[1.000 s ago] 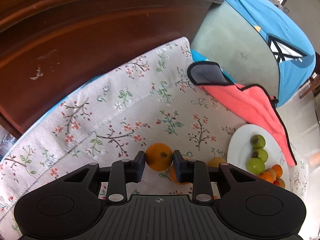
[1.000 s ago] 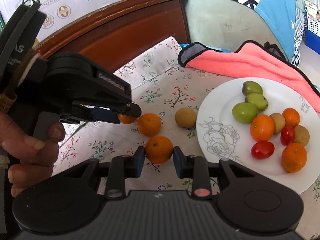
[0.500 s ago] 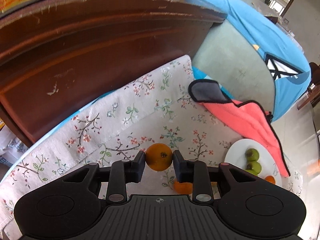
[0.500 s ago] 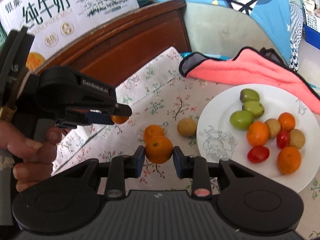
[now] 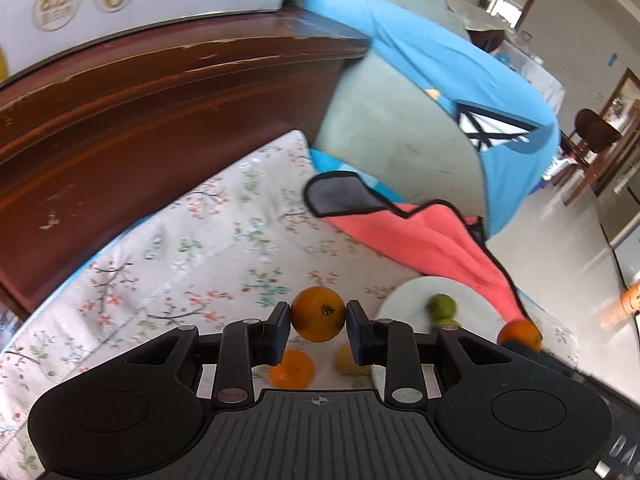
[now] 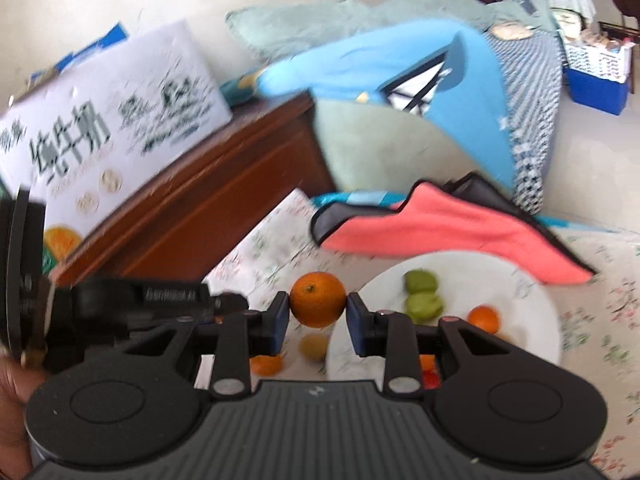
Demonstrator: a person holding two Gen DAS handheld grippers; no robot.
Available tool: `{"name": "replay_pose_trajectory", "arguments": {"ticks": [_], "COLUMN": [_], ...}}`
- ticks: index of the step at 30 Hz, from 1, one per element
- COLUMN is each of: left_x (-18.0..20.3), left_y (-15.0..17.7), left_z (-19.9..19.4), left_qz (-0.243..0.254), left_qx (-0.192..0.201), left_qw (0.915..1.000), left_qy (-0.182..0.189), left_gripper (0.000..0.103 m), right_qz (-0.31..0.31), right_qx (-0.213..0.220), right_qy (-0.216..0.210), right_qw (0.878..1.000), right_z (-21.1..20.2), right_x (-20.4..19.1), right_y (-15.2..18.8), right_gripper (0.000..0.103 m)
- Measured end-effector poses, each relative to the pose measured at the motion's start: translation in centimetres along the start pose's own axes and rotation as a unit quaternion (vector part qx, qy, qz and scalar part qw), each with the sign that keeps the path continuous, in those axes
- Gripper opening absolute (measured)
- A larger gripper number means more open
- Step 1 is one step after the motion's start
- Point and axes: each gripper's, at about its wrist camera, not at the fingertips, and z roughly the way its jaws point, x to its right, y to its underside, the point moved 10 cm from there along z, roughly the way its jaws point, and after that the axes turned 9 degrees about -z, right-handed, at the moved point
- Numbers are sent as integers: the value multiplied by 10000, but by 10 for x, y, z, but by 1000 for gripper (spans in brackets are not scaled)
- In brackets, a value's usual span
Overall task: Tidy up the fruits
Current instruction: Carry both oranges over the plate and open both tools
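Observation:
My left gripper (image 5: 318, 326) is shut on an orange (image 5: 318, 312), held above the floral cloth (image 5: 208, 264). A loose orange (image 5: 291, 369) and a yellowish-brown fruit (image 5: 349, 360) lie on the cloth under it. My right gripper (image 6: 318, 318) is shut on a second orange (image 6: 318, 303), lifted near the left rim of the white plate (image 6: 528, 300). The plate holds two green fruits (image 6: 423, 306), an orange (image 6: 484, 319) and red tomatoes (image 6: 430, 378), partly hidden by the gripper. In the right wrist view the left gripper (image 6: 230, 303) reaches in from the left.
A salmon towel (image 6: 448, 228) with black trim overlaps the plate's far edge. A brown wooden board (image 5: 160, 120) rises behind the cloth, with a milk carton box (image 6: 104, 136) on top. Blue and grey-green fabric (image 5: 440, 80) is draped at the back right.
Both grippers have risen off the cloth with an orange each. The loose fruits and the plate have dropped lower in both views, and the box and the room behind have come into sight.

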Motion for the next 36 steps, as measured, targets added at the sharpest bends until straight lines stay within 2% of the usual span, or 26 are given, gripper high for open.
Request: {"name": "replay_pose_trajectory", "arguments": {"ticks": [13,22,28,36], "left_x": [46,68,69,63], "left_y": [30,53,59,54], "left_z": [12,25,34,37], "left_qz": [404,778,730,669], "left_qx": [-248,-452,-553,-527], "left_qw": [9984,9953,9954,9963], "left_qy": [301,351,285,137], "left_gripper": [28,28,28,29], "right_qz": [633,1405,1409,1349], "right_qx": [183,-82,-234,-300], "right_qy": [413,649,814,732], "right_qw": [9970,9879,9864,9877], "right_z": [-26,-22,-8,20], "right_x": [63,110,123,124], "right_y": [-10,12,19,18], "right_gripper": [31,31,31,31]}}
